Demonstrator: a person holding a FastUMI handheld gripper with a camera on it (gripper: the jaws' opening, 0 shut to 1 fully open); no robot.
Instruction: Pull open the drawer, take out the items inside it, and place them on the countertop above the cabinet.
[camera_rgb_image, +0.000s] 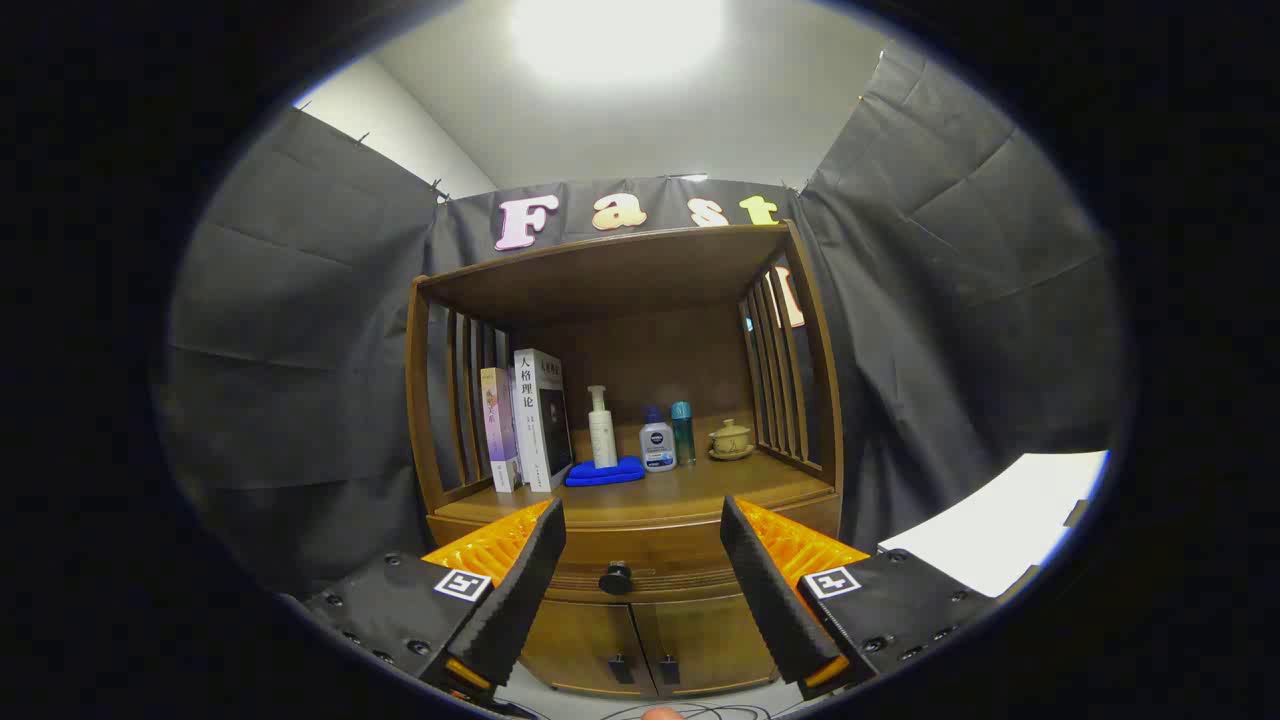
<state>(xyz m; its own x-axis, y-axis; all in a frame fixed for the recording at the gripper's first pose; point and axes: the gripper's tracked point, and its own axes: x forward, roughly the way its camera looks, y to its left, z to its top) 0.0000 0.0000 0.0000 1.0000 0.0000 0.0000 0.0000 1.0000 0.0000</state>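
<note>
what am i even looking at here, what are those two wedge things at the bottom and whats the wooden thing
The two wedges are the fingers of a hand-held gripper; a person carries it, and the camera rides on it, looking forward along the fingers. They stand open and hold nothing. Ahead is a wooden cabinet. Its drawer is shut, and the drawer knob sits between the fingers, beyond them. On the countertop above stand two books, a pump bottle on a blue cloth, two smaller bottles and a small lidded cup. Below the drawer are two small doors.
</note>
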